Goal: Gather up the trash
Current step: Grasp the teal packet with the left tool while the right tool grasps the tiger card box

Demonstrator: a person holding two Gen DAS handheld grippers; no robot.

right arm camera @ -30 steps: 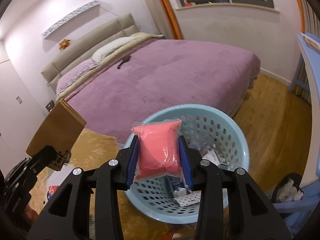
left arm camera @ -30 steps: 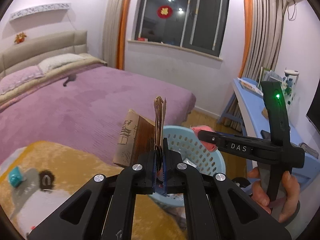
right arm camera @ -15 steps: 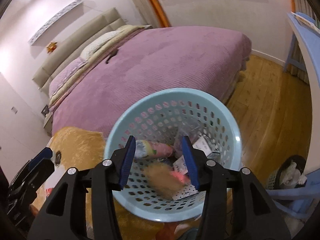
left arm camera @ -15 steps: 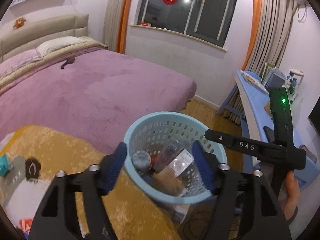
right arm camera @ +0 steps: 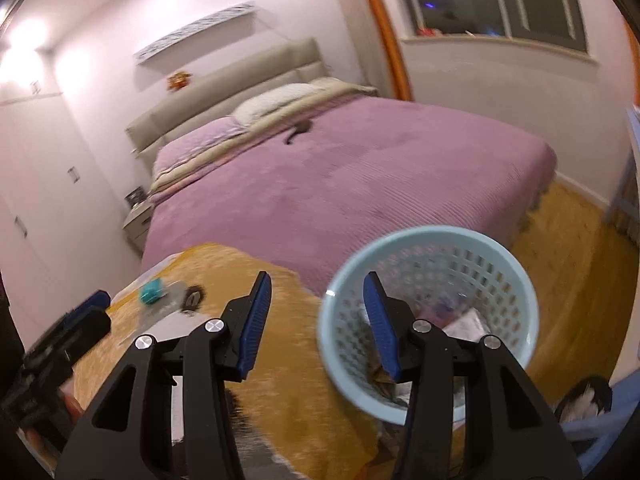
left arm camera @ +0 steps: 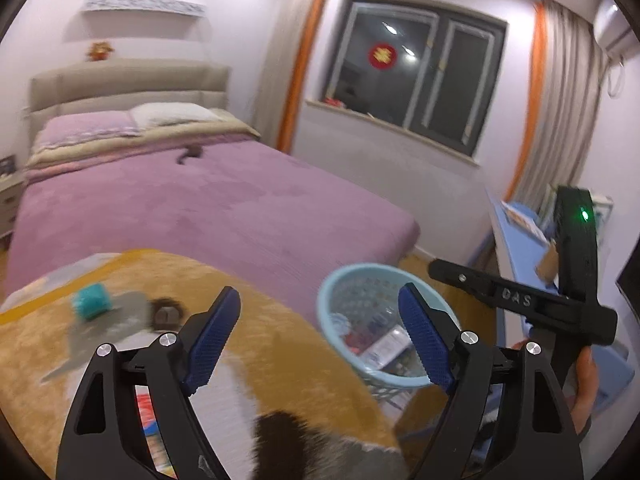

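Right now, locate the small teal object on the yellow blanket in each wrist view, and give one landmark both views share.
Left wrist: the small teal object lies at left of centre, left of the open left gripper.
Right wrist: it lies left of the open right gripper, lower left.
Shared landmark: the light blue basket.

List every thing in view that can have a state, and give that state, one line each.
left claw: open, holding nothing.
right claw: open, holding nothing.
light blue basket: upright, trash inside.
teal object: lying on the yellow blanket, blurred.
window: shut, dark outside.
curtains: drawn aside.
bed: made, purple cover spread flat.
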